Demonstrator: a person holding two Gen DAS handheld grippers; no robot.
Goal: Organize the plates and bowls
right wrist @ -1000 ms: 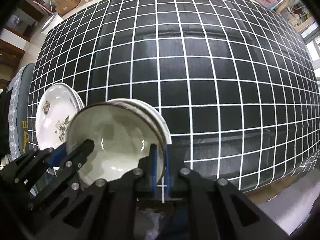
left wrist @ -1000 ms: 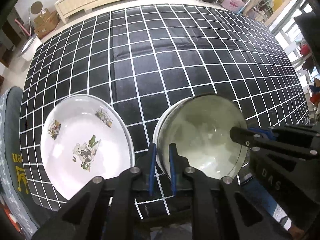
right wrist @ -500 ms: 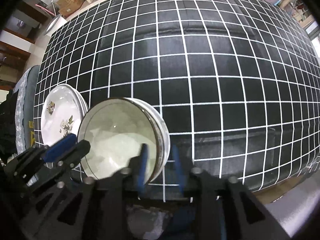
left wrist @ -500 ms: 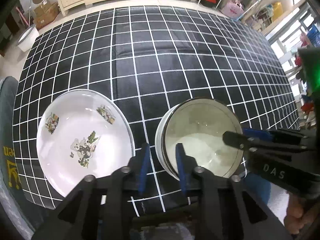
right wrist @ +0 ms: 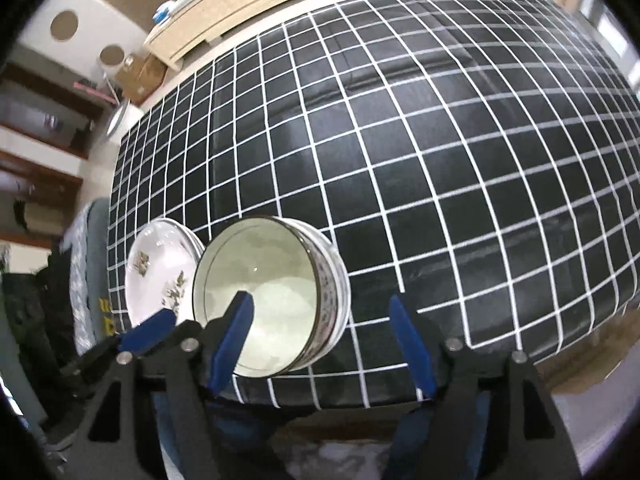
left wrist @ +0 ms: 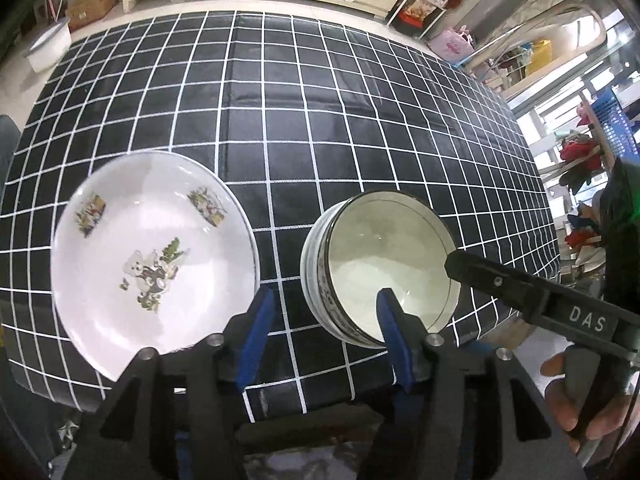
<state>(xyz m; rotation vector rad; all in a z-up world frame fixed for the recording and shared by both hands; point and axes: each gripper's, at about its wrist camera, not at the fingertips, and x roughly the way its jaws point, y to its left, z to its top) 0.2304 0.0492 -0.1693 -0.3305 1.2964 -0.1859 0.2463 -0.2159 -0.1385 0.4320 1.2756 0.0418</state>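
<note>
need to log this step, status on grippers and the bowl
Left gripper and right gripper open, jaws just been opening, nothing pinched. White patterned-rim bowl stack on black grid tablecloth, beside white bear-print plate. Nothing in the way.

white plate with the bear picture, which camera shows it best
The left wrist view: the white plate with the bear picture lies open and nearly whole, its prints clear. In the right wrist view it is small, foreshortened and partly hidden behind the grey-rimmed bowl stack.

Plate [left wrist: 152,264]: glossy white glazed ceramic, printed decals. Bowl [left wrist: 384,264]: glossy glazed ceramic, patterned outer wall. Bench cloth [left wrist: 304,120]: smooth, slightly shiny black with white grid, creased.
</note>
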